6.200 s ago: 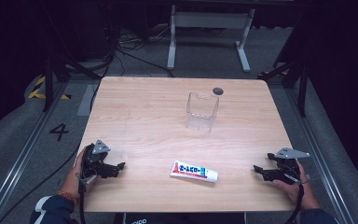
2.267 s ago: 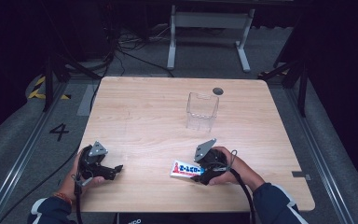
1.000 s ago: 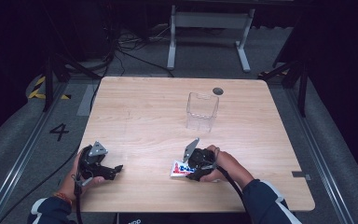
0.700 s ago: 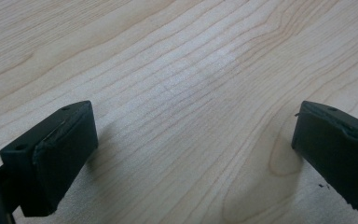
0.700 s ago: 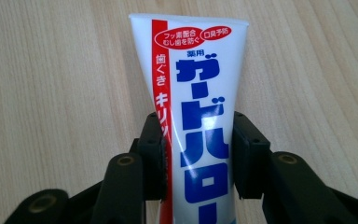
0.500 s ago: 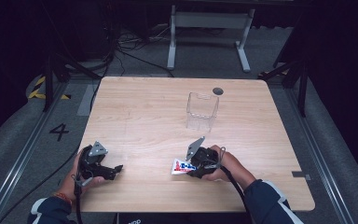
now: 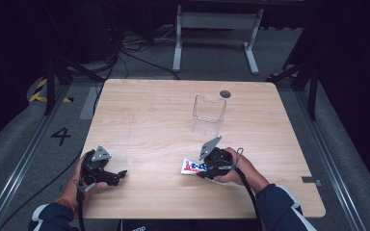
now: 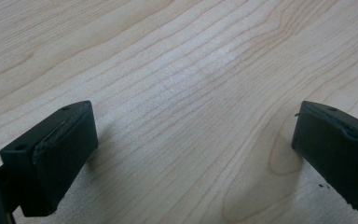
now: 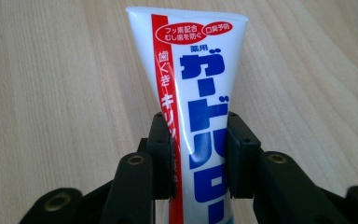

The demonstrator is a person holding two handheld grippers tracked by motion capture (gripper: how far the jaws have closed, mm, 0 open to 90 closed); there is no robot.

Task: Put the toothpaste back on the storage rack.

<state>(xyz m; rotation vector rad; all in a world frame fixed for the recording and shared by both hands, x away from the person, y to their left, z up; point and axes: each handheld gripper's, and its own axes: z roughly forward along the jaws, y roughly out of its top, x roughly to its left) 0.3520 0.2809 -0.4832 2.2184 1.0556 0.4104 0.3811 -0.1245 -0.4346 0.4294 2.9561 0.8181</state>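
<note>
High view: the right gripper [image 7: 203, 169] holds a toothpaste tube [image 7: 191, 167] near the wooden table's [image 7: 144, 110] front edge, a clear container [image 7: 208, 114] beyond; the tube seems slightly lifted. Left gripper view: its jaws stand wide apart over bare wood. Right gripper view: jaws clamp the tube (blue and red print).

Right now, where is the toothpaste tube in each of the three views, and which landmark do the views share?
High view: the toothpaste tube lies near the table's front edge, right of centre, held in the right tool.
Left gripper view: no tube here; bare wood between the open jaws.
Right gripper view: the tube stands at centre, clamped between the jaws.
Shared landmark: the wooden tabletop.
</note>
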